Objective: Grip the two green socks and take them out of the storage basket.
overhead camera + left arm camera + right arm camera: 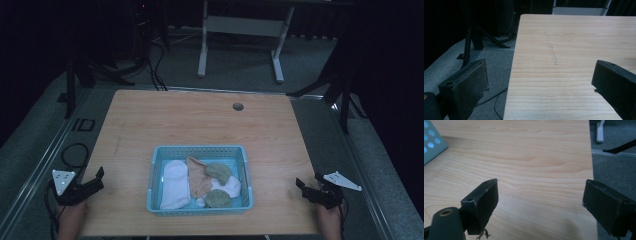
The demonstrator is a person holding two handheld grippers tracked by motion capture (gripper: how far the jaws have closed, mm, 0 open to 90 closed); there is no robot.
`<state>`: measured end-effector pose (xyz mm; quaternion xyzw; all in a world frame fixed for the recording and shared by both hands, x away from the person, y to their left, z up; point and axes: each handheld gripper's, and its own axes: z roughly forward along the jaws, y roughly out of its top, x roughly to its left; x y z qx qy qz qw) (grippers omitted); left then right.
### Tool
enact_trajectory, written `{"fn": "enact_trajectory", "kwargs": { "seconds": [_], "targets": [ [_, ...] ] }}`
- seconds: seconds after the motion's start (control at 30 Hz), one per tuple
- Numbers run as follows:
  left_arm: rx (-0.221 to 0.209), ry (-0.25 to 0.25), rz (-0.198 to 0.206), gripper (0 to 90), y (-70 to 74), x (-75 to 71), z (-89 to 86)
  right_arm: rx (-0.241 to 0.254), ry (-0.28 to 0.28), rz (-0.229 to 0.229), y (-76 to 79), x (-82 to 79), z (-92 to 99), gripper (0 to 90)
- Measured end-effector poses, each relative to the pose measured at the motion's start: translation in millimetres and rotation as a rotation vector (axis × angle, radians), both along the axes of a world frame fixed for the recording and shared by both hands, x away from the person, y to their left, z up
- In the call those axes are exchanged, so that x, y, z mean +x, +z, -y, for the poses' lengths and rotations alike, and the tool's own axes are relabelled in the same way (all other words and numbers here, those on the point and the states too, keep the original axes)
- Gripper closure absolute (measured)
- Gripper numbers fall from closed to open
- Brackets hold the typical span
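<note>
Two hand-held grippers sit at the near corners of the desk [200, 120], each gripped by a hand coming in from the near edge. On the left, the left hand-held gripper [100, 176] hangs over the desk's left edge with its jaws spread wide and nothing between them; in the left gripper view [539, 82] one jaw stands over the grey floor [496, 65] and the other over the wood. On the right, the right hand-held gripper [307, 182] rests just inside the right edge, jaws also wide apart and empty; in the right gripper view [540, 200] bare wood lies between them.

Between the two, near the front edge and a little left of centre, stands a light blue basket [200, 150], well apart from both grippers. Its corner shows at the far left in the right gripper view [431, 145]. Inside it lie a white sock [175, 185] along the left side, a tan sock [197, 180] beside it in the middle, two green socks [218, 172] toward the right, and another white sock [232, 186] between those.

Farther off, a round cable hole [238, 106] sits near the desk's far edge. Beyond the desk, on the floor, stand the white legs of a second table [202, 45].
</note>
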<state>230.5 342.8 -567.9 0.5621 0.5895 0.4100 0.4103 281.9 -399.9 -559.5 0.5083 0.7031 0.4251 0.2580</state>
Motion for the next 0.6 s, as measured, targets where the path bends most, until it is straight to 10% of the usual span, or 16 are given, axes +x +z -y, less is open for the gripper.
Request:
{"fn": "enact_trajectory", "kwargs": {
  "seconds": [0.6],
  "targets": [
    [0.019,-0.018,-0.014,0.4,0.0,1.1,1.4,0.033,0.067,-0.043,-0.6,2.6,0.9,12.5]
  ]
}}
